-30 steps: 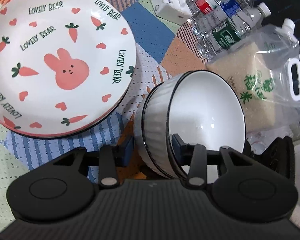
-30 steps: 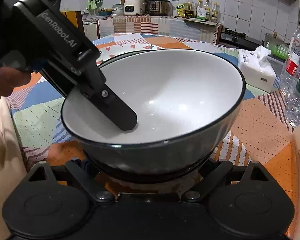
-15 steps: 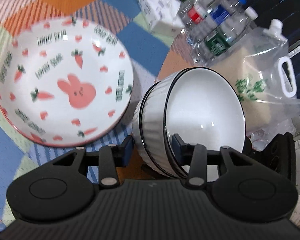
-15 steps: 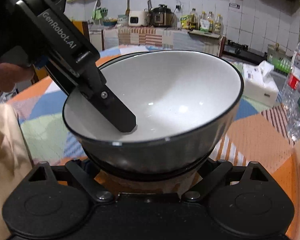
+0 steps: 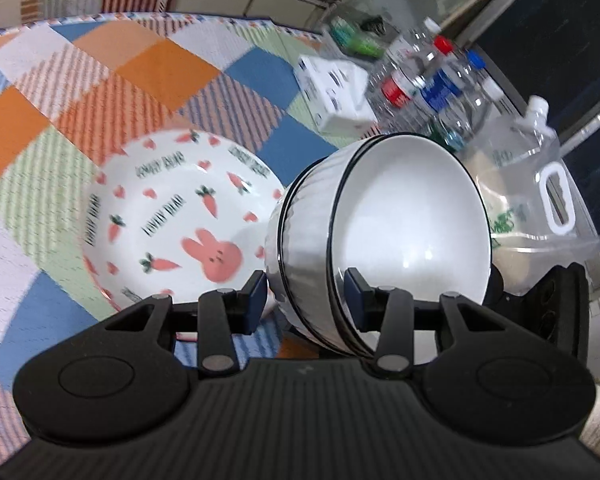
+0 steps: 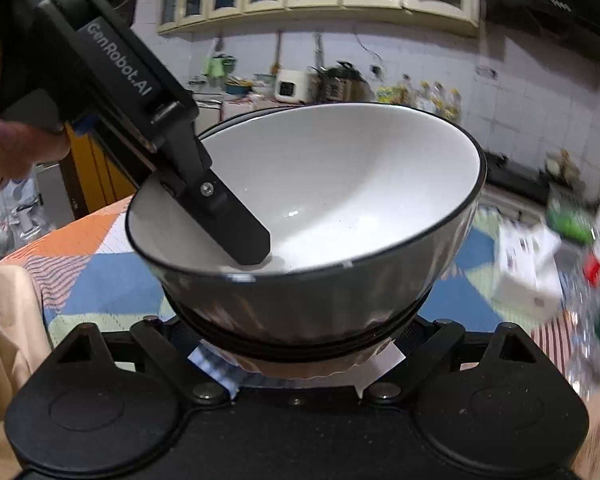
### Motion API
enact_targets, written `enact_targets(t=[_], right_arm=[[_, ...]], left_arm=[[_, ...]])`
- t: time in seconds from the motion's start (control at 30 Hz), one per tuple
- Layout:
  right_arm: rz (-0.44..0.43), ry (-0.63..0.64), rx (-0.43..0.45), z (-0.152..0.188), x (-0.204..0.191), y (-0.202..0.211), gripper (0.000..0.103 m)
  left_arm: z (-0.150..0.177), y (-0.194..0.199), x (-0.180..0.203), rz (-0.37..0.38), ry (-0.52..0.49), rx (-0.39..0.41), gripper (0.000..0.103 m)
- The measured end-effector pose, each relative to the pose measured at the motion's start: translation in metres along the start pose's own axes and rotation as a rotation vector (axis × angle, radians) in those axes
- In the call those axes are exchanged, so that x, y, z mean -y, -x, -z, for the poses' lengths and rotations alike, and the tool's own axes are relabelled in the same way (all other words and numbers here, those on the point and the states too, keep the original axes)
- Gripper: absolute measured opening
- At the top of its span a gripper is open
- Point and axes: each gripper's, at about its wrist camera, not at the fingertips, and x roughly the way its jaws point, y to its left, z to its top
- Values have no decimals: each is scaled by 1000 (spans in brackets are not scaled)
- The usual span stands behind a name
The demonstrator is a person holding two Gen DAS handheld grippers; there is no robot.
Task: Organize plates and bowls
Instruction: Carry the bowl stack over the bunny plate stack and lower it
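Note:
Two nested white bowls with black rims are held up off the table and tilted. My left gripper is shut on their rims, one finger inside the inner bowl and one outside. In the right wrist view the bowl stack fills the middle, with a left gripper finger inside it. My right gripper is wide around the base of the stack; its fingertips are hidden under the bowls. A white plate with a pink rabbit and carrots lies on the patchwork tablecloth, left of the bowls.
A tissue box, several water bottles and a clear bag of rice stand to the right beyond the bowls. A kitchen counter with appliances is in the background. A beige cloth is at lower left.
The bowl stack and both grippers have risen and tipped back; the plate now looks lower and farther away, and more of the room shows behind.

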Motion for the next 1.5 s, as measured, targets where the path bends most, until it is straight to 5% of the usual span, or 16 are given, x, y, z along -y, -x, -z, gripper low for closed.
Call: enact_targets(t=[0.3,0.8,1.5], right_arm=[[-47,44,17,-27,-3,-30,96],[-106,-9,-68,-21,-7,-96,96],[-96,-35,-132,-11,-8,-116,96]], left_arm=[[-16,15,-31,-52,75,35,40],[-24,-25,-82,-99,147,-2,41],[-18,-49,-104,-107,209,16,41]])
